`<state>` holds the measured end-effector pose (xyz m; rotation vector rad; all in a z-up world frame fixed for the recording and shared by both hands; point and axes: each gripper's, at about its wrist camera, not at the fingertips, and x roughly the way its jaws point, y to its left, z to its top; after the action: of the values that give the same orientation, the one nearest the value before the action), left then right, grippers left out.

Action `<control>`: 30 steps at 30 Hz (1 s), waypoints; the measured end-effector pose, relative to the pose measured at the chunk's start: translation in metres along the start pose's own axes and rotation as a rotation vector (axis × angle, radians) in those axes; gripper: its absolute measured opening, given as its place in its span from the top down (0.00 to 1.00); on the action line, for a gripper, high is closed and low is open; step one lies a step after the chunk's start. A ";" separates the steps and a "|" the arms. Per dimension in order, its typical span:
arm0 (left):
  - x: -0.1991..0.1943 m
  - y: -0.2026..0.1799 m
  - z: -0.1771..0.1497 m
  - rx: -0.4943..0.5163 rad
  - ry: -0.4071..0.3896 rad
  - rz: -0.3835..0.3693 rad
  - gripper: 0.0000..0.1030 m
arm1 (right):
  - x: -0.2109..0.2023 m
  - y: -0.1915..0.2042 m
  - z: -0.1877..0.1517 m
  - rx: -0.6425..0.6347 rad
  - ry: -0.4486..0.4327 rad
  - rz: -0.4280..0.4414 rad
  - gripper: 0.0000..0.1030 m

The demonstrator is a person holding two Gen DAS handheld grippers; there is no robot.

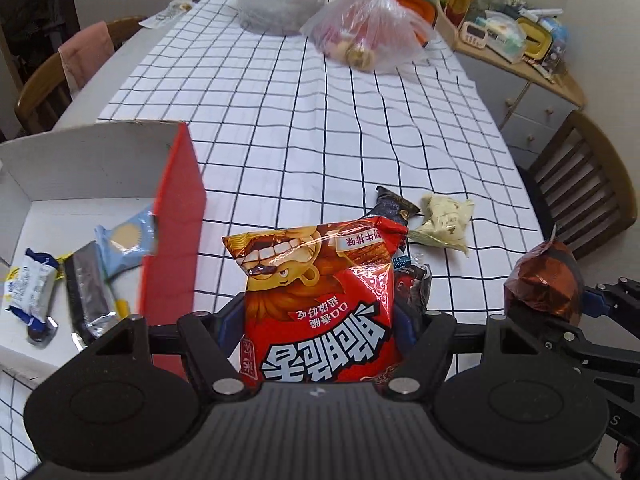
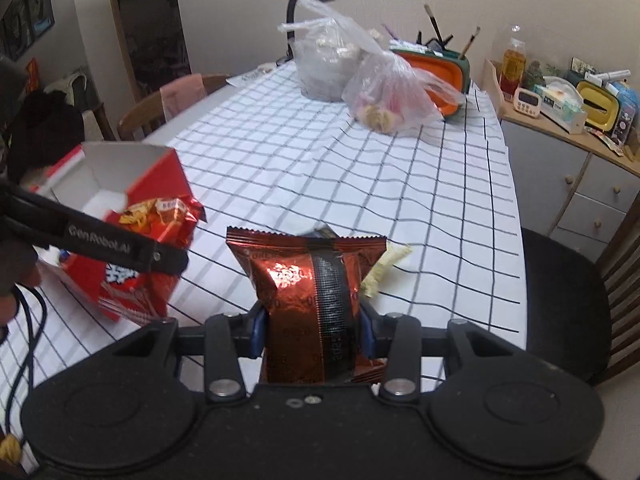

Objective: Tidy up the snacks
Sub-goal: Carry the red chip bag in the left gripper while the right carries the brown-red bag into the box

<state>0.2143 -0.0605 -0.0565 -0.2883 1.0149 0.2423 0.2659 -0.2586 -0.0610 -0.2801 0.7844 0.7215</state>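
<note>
L gripper [image 1: 320,332] clamped on red snack bag [image 1: 316,300], held just right of red box [image 1: 176,216] | R gripper [image 2: 314,332] clamped on copper foil pack [image 2: 308,280], above table | tip: lift over box wall, lower inside before releasing.

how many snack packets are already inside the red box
3 are visible: a white-and-blue packet at the near left, a dark silvery bar beside it, and a light blue packet against the red box wall. Others may be hidden behind that wall.

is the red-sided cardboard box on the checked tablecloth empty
No, the left wrist view shows small wrapped snacks already lying inside the red-sided cardboard box.
</note>
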 end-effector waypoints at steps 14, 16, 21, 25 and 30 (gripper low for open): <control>-0.069 0.075 0.001 0.020 -0.122 -0.020 0.31 | -0.022 0.090 0.035 -0.022 -0.070 0.018 0.60; -0.075 0.090 0.002 0.017 -0.130 -0.016 0.31 | -0.020 0.103 0.041 -0.025 -0.076 0.022 0.60; -0.089 0.124 0.006 0.023 -0.154 0.006 0.31 | -0.013 0.137 0.054 -0.030 -0.088 0.035 0.60; -0.098 0.152 0.009 0.020 -0.165 0.025 0.30 | -0.002 0.159 0.064 -0.019 -0.096 0.047 0.60; -0.100 0.187 0.014 0.016 -0.166 0.055 0.30 | 0.020 0.186 0.077 0.012 -0.090 0.055 0.60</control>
<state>0.1127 0.1130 0.0131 -0.2223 0.8610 0.3030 0.1898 -0.0762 -0.0173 -0.2145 0.7132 0.7757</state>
